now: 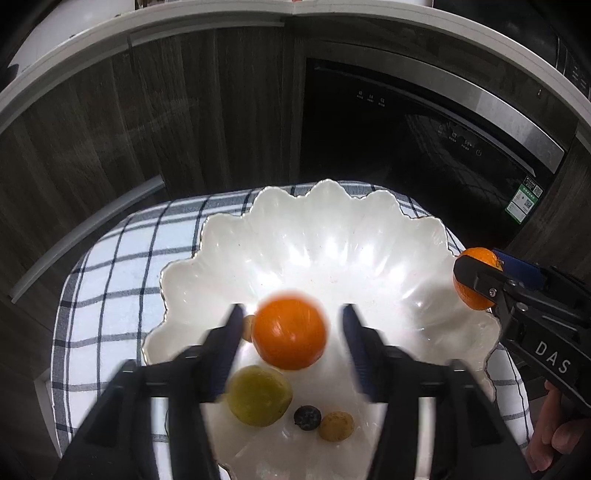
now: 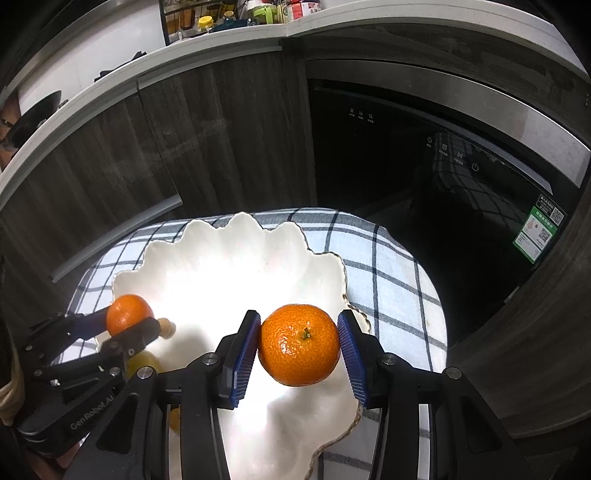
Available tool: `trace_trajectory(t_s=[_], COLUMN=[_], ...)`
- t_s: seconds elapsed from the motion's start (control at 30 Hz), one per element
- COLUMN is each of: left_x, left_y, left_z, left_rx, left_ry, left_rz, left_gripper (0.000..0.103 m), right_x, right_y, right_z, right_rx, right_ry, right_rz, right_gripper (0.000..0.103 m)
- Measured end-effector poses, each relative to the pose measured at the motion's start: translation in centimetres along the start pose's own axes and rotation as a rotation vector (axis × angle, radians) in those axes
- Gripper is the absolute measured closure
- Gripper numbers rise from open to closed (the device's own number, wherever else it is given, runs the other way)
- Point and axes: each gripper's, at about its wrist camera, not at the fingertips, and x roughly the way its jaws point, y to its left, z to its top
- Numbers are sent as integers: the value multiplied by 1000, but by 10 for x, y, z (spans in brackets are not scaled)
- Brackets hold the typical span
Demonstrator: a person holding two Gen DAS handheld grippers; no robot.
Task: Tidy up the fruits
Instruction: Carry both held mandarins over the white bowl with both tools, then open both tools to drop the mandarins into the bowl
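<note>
Both views show strong fisheye distortion: the countertop edge point(image 1: 147, 26) and cabinet fronts point(image 2: 221, 140) bow into arcs, and the corners fall to black vignette. Light comes from above. The white scalloped bowl point(image 1: 332, 229) carries streaked glare in the left wrist view; in the right wrist view its centre point(image 2: 207, 295) is blown out to pure white, erasing surface detail. Surroundings are dim; the dark appliance door point(image 2: 424, 192) reflects the checked cloth faintly. In the left wrist view the orange point(image 1: 290, 330) between the fingers point(image 1: 227, 343) is smeared by motion blur. The right wrist view's orange point(image 2: 299, 345) is sharp, peel texture legible.
</note>
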Motion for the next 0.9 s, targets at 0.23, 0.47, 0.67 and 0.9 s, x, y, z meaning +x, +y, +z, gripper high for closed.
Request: trace_trajectory(t_s=[0.23, 0.47, 0.67, 0.9], left_x=[-6, -21, -35, -54], left_y=[8, 11, 12, 11], left_z=[3, 5, 5, 0], left_rx=[-6, -21, -25, -24], left_ry=[-17, -34, -46, -56], left_rz=[28, 48, 56, 56], left_gripper=[28, 14, 8, 7], right_x=[-6, -17, -30, -45], right_y=[2, 8, 9, 11], right_z=[1, 6, 7, 2], right_rx=[11, -1, -4, -1], right_ry=[-37, -61, -76, -81], right_rz=[-16, -15, -26, -32], right_gripper=[30, 26, 25, 24])
